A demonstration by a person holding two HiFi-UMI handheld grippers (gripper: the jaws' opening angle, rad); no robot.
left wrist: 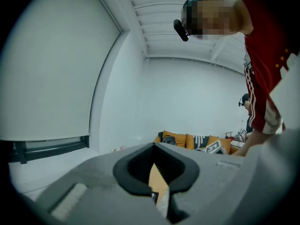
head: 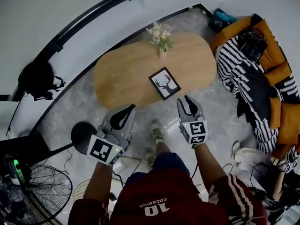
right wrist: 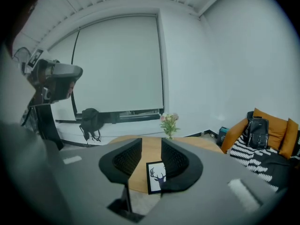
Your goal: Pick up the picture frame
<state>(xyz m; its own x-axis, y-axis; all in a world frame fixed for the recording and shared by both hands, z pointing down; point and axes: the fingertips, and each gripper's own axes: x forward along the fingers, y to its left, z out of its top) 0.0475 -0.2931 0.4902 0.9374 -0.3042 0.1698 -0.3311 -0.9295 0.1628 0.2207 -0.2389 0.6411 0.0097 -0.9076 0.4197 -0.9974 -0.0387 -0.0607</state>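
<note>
nothing lifted yet — the picture frame (head: 165, 83) lies flat mid-picture on the table (head: 122, 76), untouched, my right tongs (head: 186, 101) parted and empty just below it, my left tongs (head: 130, 108) closed on nothing.

The picture frame (head: 165, 83) lies flat on the oval table (head: 117, 78), near its front edge. The flower vase (head: 161, 41) stands behind it at the far edge. Right of the table is a sofa (head: 286, 121) with a backpack (head: 253, 45) on it. A floor fan (head: 42, 191) stands at near left.
</note>
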